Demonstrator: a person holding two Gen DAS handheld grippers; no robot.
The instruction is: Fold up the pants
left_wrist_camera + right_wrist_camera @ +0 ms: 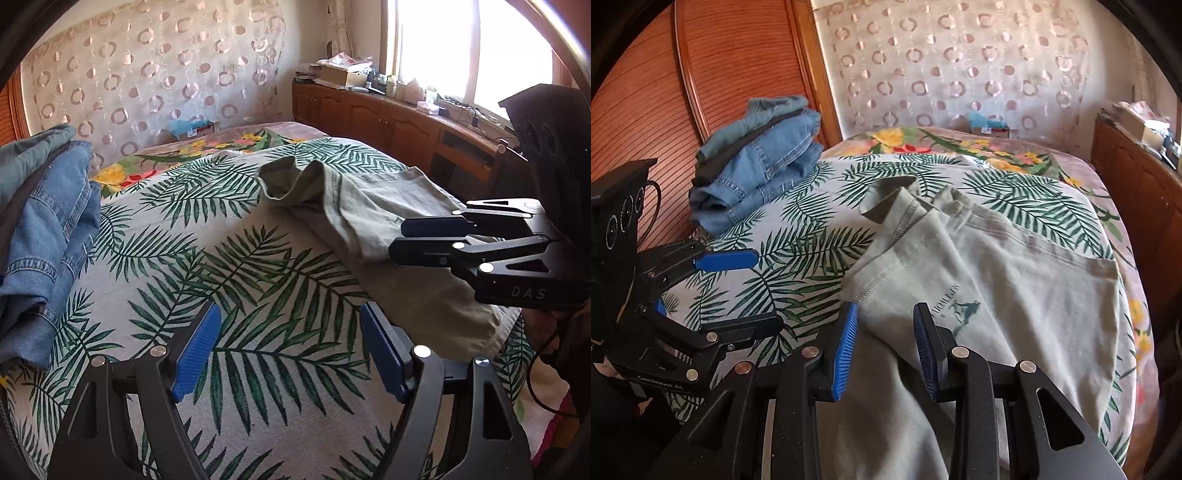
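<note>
Here the pale green pants are seen lying partly folded on the palm-leaf bedspread, toward the right side of the bed. Their long axis is judged to run from the near edge, under the right gripper, away toward the far end, where an open hem or waistband is turned up. A small printed logo is visible just beyond the right gripper's blue pads.

The right gripper is held directly over the near part of the cloth with its jaws parted; cloth is seen between the pads, but no pinch is made. In the left wrist view the same gripper appears with its fingers fairly near each other above the fabric. The left gripper is spread wide over bare bedspread, with the pants lying off to its right, so the right gripper is judged the nearer.

One pair of green pants is counted, and two grippers. A stack of folded denim garments rests well apart at the left far corner; about three or four layers can be made out, the exact count being unclear.
</note>
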